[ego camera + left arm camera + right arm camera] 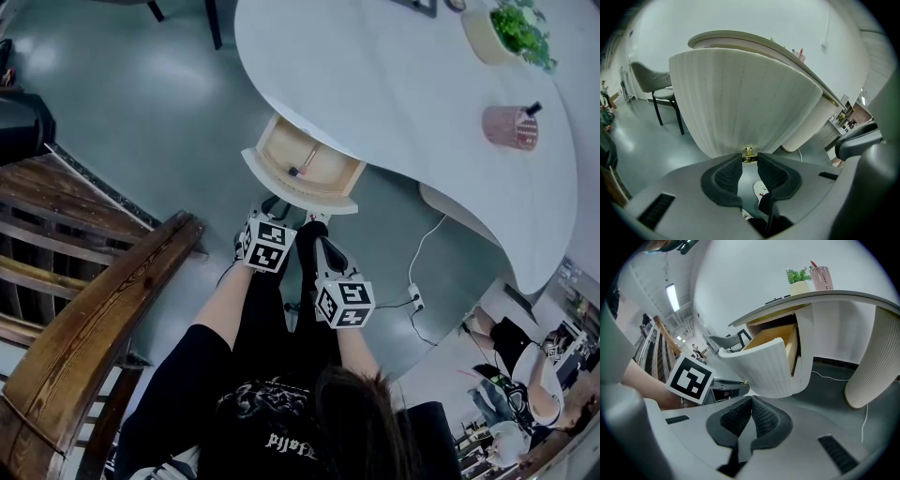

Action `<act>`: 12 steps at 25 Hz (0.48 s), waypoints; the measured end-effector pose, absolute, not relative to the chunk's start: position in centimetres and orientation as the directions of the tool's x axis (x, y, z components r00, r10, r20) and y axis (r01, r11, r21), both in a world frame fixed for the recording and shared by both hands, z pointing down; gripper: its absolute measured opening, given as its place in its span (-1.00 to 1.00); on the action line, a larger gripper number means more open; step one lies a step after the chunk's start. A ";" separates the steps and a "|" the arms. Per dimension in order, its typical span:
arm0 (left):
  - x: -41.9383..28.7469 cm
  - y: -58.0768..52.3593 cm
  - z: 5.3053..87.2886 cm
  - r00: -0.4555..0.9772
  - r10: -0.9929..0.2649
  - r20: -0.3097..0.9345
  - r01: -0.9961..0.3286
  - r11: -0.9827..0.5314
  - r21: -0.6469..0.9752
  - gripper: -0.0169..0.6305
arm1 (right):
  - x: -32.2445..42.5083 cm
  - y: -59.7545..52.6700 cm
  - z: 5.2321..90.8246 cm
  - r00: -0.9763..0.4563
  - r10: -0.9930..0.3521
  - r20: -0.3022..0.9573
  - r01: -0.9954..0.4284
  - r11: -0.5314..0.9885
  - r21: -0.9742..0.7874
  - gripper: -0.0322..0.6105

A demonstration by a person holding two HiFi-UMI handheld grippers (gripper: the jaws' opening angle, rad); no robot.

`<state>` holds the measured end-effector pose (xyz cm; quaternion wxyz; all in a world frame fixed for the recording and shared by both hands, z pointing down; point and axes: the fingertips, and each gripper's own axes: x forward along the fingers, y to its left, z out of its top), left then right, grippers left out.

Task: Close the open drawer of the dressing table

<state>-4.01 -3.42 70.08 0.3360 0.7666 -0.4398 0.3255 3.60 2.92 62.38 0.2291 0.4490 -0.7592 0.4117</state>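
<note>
We line up the closing push.
Our left gripper (750, 158) pinches the small brass knob (749, 152) on the ribbed white drawer front (740, 103) straight ahead, so we can push it squarely under the white dressing table (394, 94). Our right gripper (751, 400), jaws together and empty, hangs alongside.

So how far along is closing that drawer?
Nothing is done yet: the drawer stands pulled out. In hand: the left gripper has its jaws either side of the gold knob, grip unclear; the right gripper waits nearby, jaws together. Left: pushing it fully in.
</note>
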 end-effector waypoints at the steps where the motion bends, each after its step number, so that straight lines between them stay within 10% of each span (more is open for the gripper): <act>1: -4.0 -3.5 70.1 0.400 -0.455 0.795 -0.893 -0.387 0.228 -0.59 | 3.6 2.9 62.4 -0.492 -0.494 0.717 -0.870 0.257 -0.420 -0.82; 12: -3.6 -4.8 69.9 0.403 -0.466 0.788 -0.892 -0.393 0.223 -0.59 | 4.0 2.1 62.2 -0.492 -0.502 0.712 -0.870 0.257 -0.420 -0.82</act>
